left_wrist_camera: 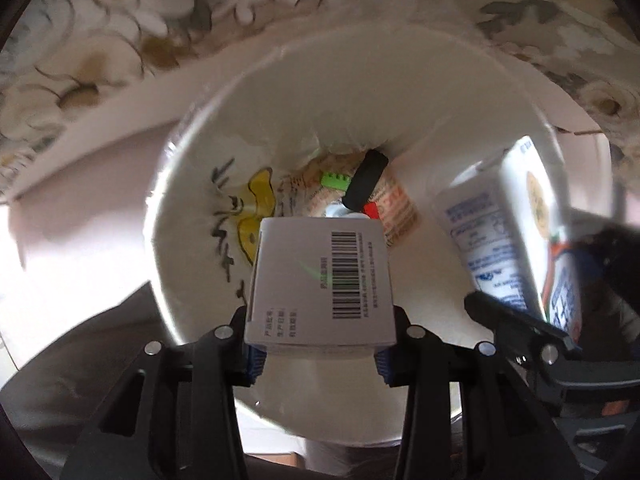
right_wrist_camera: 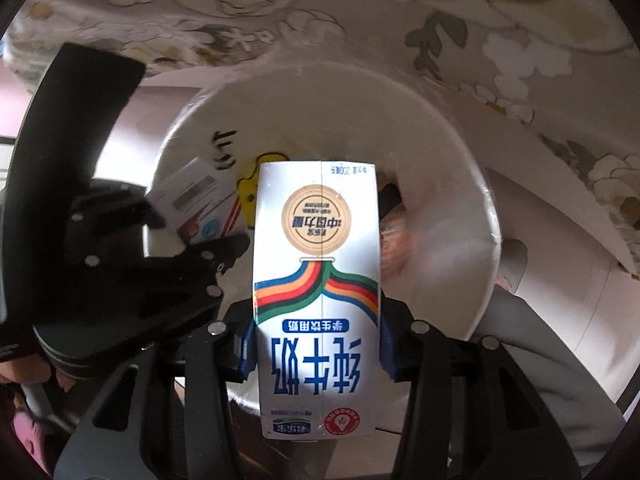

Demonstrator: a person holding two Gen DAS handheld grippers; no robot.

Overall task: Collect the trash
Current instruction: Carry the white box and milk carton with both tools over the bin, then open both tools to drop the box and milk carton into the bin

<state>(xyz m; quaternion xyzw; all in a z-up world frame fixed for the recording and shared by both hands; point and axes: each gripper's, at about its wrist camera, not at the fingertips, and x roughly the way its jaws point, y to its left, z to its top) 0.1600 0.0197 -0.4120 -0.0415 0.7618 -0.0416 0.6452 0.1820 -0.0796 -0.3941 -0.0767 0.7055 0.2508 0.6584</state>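
Note:
My left gripper (left_wrist_camera: 318, 354) is shut on a small white box with a barcode (left_wrist_camera: 320, 280) and holds it over the mouth of a white bin (left_wrist_camera: 192, 160). My right gripper (right_wrist_camera: 316, 348) is shut on a white milk carton with coloured stripes (right_wrist_camera: 316, 280), also over the bin (right_wrist_camera: 440, 152). The carton shows at the right of the left wrist view (left_wrist_camera: 516, 224); the box shows at the left of the right wrist view (right_wrist_camera: 192, 196). Crumpled wrappers (left_wrist_camera: 344, 192) and a black piece (left_wrist_camera: 366, 178) lie at the bin's bottom.
The bin's liner carries black writing and a yellow figure (left_wrist_camera: 256, 208). A floral cloth (left_wrist_camera: 120, 20) hangs over a table edge behind the bin, and shows too in the right wrist view (right_wrist_camera: 520, 60). Pale floor (left_wrist_camera: 60, 240) lies to the left.

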